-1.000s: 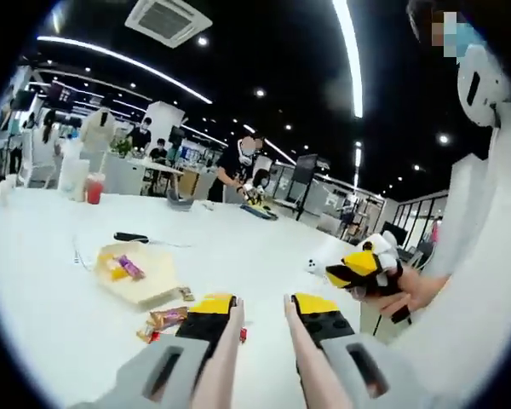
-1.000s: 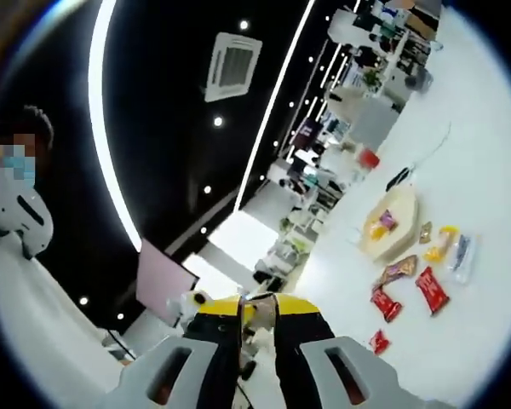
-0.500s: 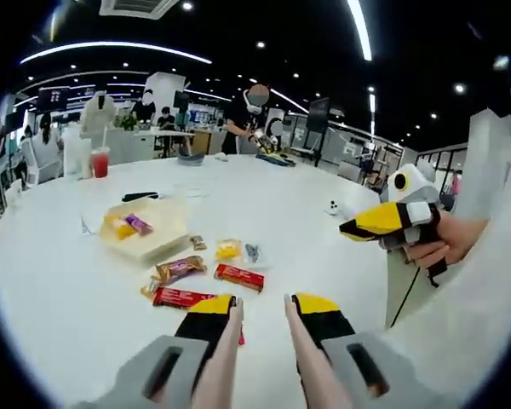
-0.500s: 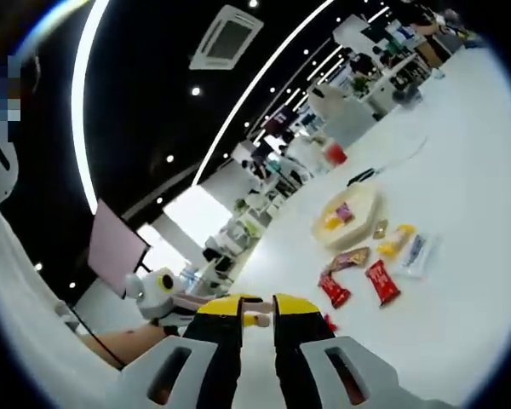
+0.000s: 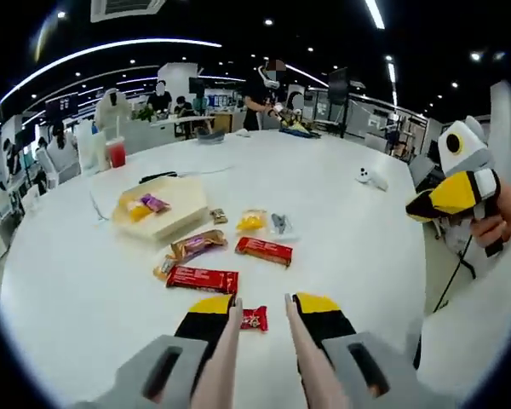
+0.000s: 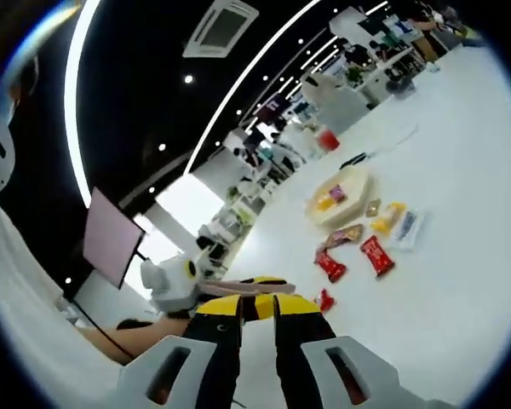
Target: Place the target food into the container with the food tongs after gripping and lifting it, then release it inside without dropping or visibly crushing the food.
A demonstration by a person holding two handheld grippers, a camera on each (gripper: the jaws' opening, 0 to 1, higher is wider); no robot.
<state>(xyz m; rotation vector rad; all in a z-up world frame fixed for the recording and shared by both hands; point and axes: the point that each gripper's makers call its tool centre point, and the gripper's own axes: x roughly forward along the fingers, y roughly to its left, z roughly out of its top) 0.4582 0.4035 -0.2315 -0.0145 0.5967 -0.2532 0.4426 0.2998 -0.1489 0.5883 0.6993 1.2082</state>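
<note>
Jaws on the left gripper (image 5: 261, 308) stand spread with a clear gap, and between them run two pale, flesh-toned blades that look like the arms of the food tongs (image 5: 226, 362), so the grip seems set up to work the tongs rather than to pinch food directly; the tips hang above a small red packet (image 5: 255, 319) without touching it. Jaws on the right gripper (image 6: 257, 307) sit close, with only a narrow slit between the yellow pads; whether they clamp anything I cannot tell. That gripper is held high and off to the side, presumably out of the way while the left one lines up. The food lies scattered in a loose cluster on the white round surface (image 5: 349, 221): a red bar (image 5: 203, 279), a second red bar (image 5: 263, 250), a brown wrapper (image 5: 196, 245), a yellow snack (image 5: 252, 221) and a clear packet (image 5: 279, 225). Just beyond them sits the cream container (image 5: 163, 209), already holding a yellow piece and a purple one, near enough for a short carry. Nothing is lifted yet, by my reading. Around us is an open office with a dark ceiling and long strip lights, other people at far desks, and a red drink cup (image 5: 116, 152) near the surface's far edge.
</note>
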